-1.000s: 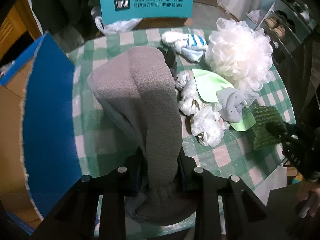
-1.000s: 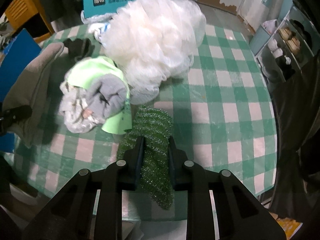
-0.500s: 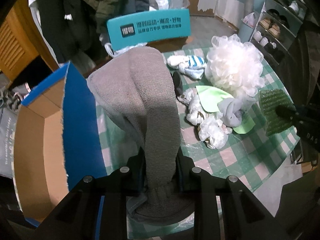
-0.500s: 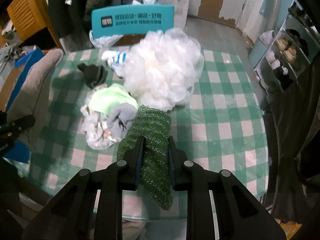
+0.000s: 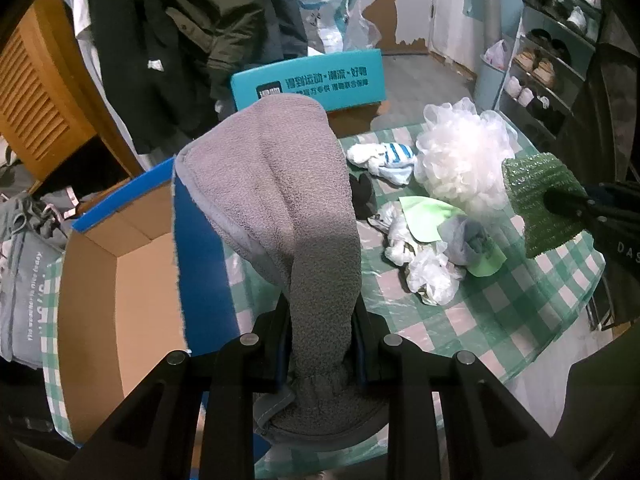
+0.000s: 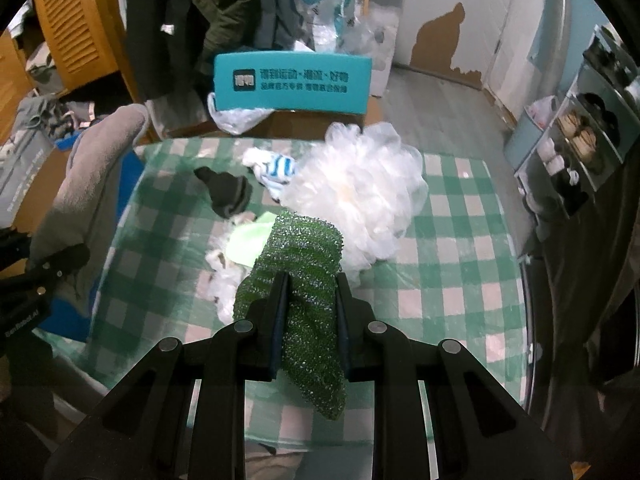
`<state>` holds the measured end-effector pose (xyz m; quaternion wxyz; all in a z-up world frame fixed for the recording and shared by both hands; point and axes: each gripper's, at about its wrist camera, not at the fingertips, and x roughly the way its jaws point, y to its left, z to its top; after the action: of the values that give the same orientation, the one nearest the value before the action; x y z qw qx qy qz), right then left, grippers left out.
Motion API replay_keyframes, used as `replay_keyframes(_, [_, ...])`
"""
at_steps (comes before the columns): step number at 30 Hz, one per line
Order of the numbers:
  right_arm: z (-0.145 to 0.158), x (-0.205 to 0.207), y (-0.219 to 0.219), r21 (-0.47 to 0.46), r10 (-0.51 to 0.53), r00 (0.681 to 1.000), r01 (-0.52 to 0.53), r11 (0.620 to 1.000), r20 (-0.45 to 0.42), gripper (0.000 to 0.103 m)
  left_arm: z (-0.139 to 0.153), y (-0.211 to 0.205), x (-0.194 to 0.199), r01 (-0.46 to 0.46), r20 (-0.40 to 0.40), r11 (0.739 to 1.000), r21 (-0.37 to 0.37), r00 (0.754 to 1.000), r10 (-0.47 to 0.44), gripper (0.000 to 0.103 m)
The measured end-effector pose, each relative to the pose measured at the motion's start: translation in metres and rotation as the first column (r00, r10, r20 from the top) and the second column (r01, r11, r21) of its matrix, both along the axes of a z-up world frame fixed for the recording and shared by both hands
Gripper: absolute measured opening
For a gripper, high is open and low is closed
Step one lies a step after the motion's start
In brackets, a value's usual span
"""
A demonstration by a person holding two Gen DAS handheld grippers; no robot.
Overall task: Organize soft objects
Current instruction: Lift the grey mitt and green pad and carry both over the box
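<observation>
- the left gripper [image 5: 320,328] is clamped on the bunched lower end of a grey towel [image 5: 280,184], so the rest of the cloth stands up and flops over ahead of the jaws, clear of the table.
- just left of that towel sits an open cardboard box [image 5: 120,280] with a blue flap [image 5: 200,260] turned up on its table side; holding the towel high looks meant to get it over that flap and into the box.
- the right gripper [image 6: 310,292] pinches a green scrubbing pad [image 6: 304,256] across its middle, with both ends of the pad sticking out past the jaws, one far and one near; it hangs free above the checked tablecloth [image 6: 460,240].
- a mid-pad grip likely keeps such a floppy mesh from folding away and slipping out.
- under and beyond the pad lies the unsorted heap: a white bath pouf [image 6: 360,196], a light green cloth [image 6: 248,240], crumpled plastic bags [image 6: 224,280], a dark sock [image 6: 228,192] and a blue-striped sock [image 6: 276,168].
- at the far edge stands a teal box [image 6: 292,80] with printed lettering.
- the grey towel shows at the left of the right wrist view, well apart from the pad.
</observation>
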<state>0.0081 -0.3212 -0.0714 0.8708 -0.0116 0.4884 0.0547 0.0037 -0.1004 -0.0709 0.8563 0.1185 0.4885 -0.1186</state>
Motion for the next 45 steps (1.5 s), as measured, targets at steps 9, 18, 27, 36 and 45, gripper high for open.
replay_keyframes(9, [0.016, 0.005, 0.021, 0.014, 0.044, 0.998, -0.045, 0.999, 0.034, 0.02, 0.016, 0.02, -0.004, -0.028, 0.038, 0.999, -0.021, 0.999, 0.029, 0.025])
replay_keyframes(18, [0.029, 0.014, 0.054, 0.029, 0.104, 0.993, -0.106, 0.994, 0.054, 0.02, 0.027, 0.041, -0.008, -0.057, 0.071, 0.998, -0.024, 0.996, 0.058, 0.025])
replay_keyframes(27, [0.04, 0.024, 0.092, 0.037, 0.167, 0.984, -0.17, 0.985, 0.067, 0.02, 0.034, 0.068, -0.009, -0.096, 0.077, 0.994, -0.049, 0.992, 0.1, 0.025])
replay_keyframes(36, [0.041, 0.033, 0.134, 0.044, 0.233, 0.971, -0.236, 0.971, 0.059, 0.02, 0.033, 0.1, -0.006, -0.154, 0.069, 0.986, -0.068, 0.985, 0.159, 0.025])
replay_keyframes(45, [0.045, 0.04, 0.182, 0.047, 0.312, 0.948, -0.315, 0.948, 0.062, 0.02, 0.025, 0.134, -0.007, -0.22, 0.049, 0.973, -0.077, 0.973, 0.224, 0.025])
